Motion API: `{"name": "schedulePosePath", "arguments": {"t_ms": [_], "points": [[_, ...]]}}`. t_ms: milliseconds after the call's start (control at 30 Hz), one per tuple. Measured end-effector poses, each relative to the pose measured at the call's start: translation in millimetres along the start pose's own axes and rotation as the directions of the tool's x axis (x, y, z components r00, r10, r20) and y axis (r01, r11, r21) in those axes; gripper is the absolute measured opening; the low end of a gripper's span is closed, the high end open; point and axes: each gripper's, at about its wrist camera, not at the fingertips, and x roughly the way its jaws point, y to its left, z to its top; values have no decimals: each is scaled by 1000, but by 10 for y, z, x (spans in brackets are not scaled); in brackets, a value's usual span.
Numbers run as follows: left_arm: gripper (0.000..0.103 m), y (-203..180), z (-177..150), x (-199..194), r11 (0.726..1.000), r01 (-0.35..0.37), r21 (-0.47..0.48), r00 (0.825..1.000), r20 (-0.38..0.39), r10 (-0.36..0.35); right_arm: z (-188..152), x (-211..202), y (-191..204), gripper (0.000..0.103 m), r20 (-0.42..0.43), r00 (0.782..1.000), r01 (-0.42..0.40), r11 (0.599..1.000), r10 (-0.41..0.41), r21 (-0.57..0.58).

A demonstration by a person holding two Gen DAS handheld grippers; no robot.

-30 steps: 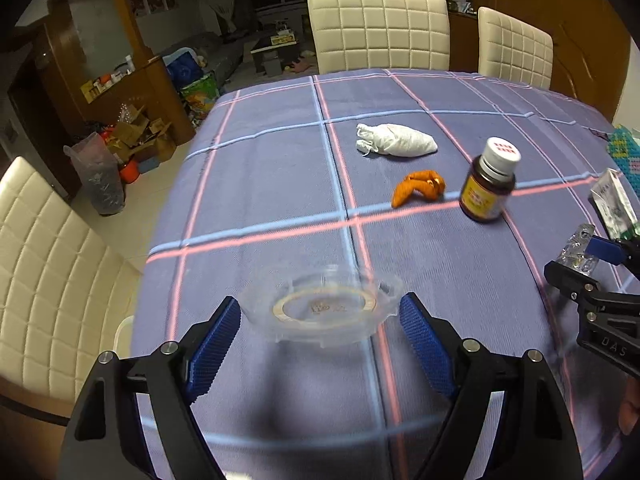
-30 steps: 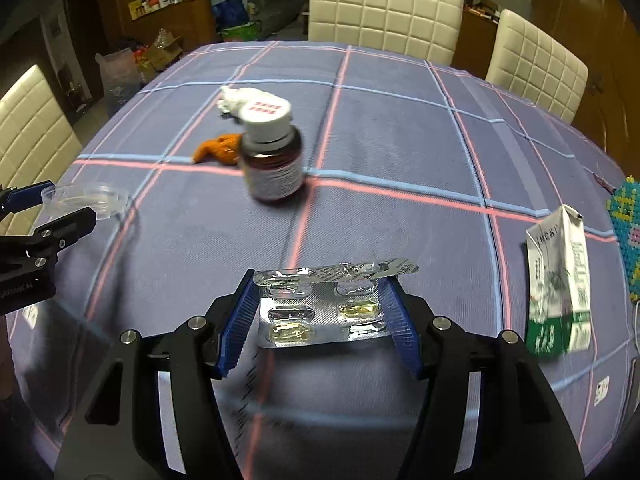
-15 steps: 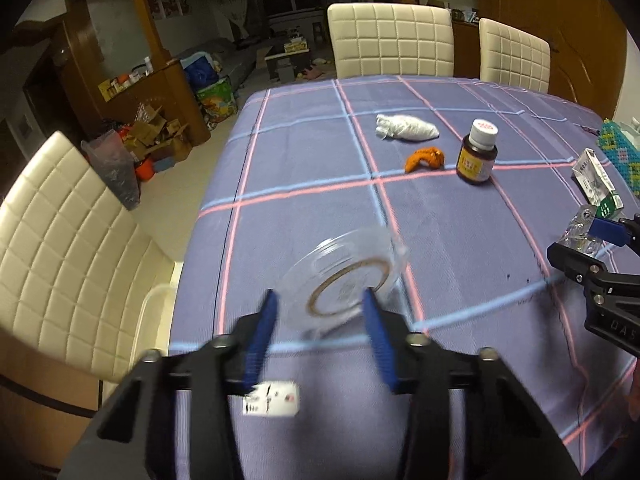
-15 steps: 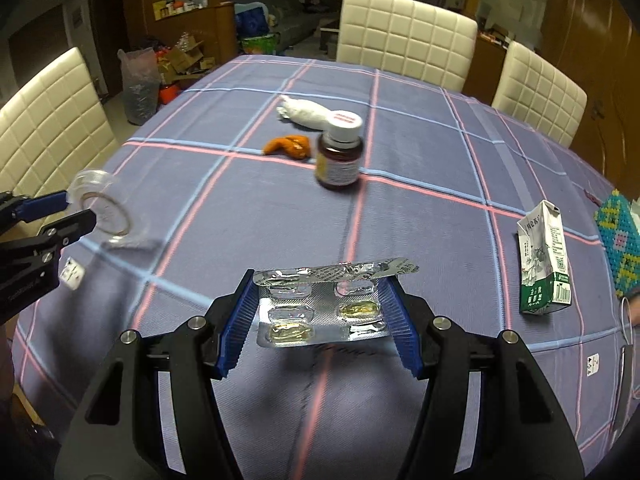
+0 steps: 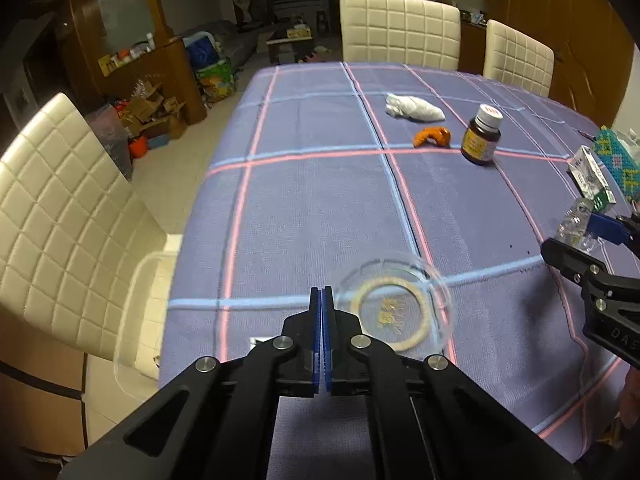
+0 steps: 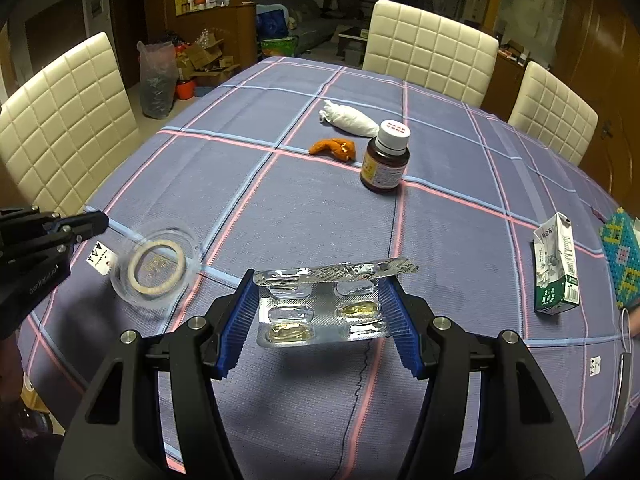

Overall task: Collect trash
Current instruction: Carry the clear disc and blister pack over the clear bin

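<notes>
My left gripper [image 5: 321, 292] has its blue pads pressed flat together with nothing between them. The clear round plastic lid with a tan ring inside [image 5: 394, 312] sits just beside the tips at about 3 o'clock, blurred, over the near edge of the table; I cannot tell whether it rests on the cloth or is in the air. From the right wrist view the same lid [image 6: 156, 266] shows tilted at 9 o'clock, close to the left gripper's tips.

My right gripper [image 6: 320, 304] stands part open, its ribbed blue pads clamped on the two side edges of a silver foil blister pack with amber capsules [image 6: 322, 312], held clear above the purple checked tablecloth [image 6: 320, 208].

Further out on the table, towards 12 o'clock, a brown glass bottle with a white cap [image 6: 385, 160] stands upright, with a curled orange peel [image 6: 334, 149] just beside it at its left and a white crumpled tissue wad [image 6: 350, 118] beyond that. A flattened green-and-white drink carton [image 6: 556, 266] lies at 3 o'clock near the table's right edge. Cream quilted chairs [image 6: 430, 48] surround the table.
</notes>
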Motion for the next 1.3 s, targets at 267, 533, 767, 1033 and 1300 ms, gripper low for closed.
{"name": "schedulePosePath", "arguments": {"t_ms": [267, 533, 767, 1033, 1300], "points": [[3, -27, -16, 189, 979, 186, -77, 976, -101, -194, -12, 66, -74, 62, -13, 1000, -11, 1000, 12, 18], [3, -273, -44, 91, 999, 36, 29, 997, 67, -38, -45, 136, -226, 62, -29, 1000, -10, 999, 11, 46], [3, -223, -70, 150, 991, 134, -6, 988, 79, -133, -69, 142, -265, 62, -24, 999, -21, 998, 22, 56], [15, -307, -83, 130, 994, 101, 27, 993, 57, -103, -108, 140, -289, 62, -29, 999, -28, 998, 30, 60], [86, -291, -101, 85, 993, 115, 21, 990, 82, -117, -126, 121, -275, 62, -25, 999, -28, 998, 29, 54]]}}
